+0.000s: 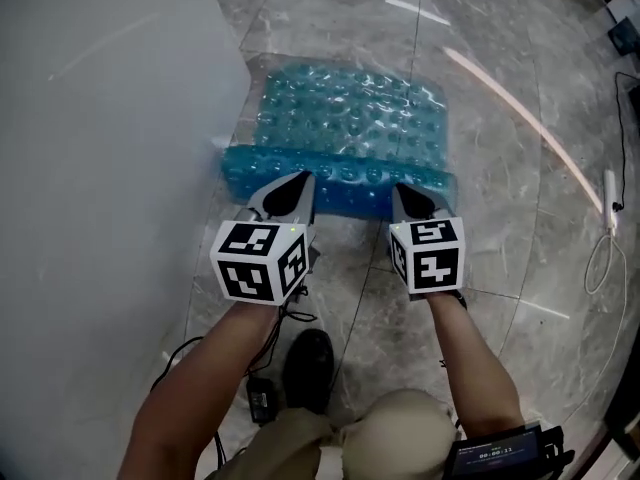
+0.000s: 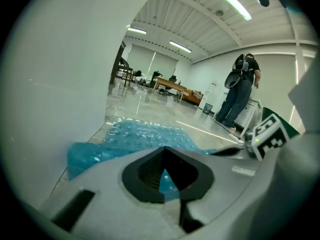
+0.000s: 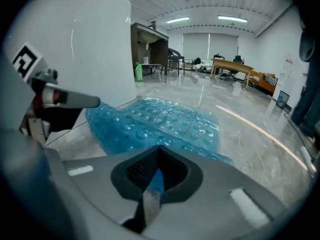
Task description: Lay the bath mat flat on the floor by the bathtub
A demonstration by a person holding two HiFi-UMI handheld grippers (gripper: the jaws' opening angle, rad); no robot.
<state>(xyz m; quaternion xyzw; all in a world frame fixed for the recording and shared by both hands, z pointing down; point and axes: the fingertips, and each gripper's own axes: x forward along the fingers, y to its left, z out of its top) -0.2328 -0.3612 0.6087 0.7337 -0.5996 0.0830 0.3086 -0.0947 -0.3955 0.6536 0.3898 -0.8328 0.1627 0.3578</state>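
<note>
Near edge of mat (image 1: 350,118) is being clamped by left gripper (image 1: 298,181) and right gripper (image 1: 404,191); far part is lying flat on floor (image 1: 500,228), just right of tub (image 1: 100,118)

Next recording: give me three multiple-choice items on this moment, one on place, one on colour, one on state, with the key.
1. Where does the bath mat lie?
A) on the floor beside the bathtub
B) on a table
C) over a chair

2. What colour is the bath mat?
A) red
B) white
C) translucent blue

3. What are the left gripper and right gripper doing?
A) both open above it
B) both shut on its near edge
C) only one grips

Key: A, head view shows it on marble by the white tub; C, bubbled blue in every view; B, each gripper view shows blue pinched between closed jaws.
</note>
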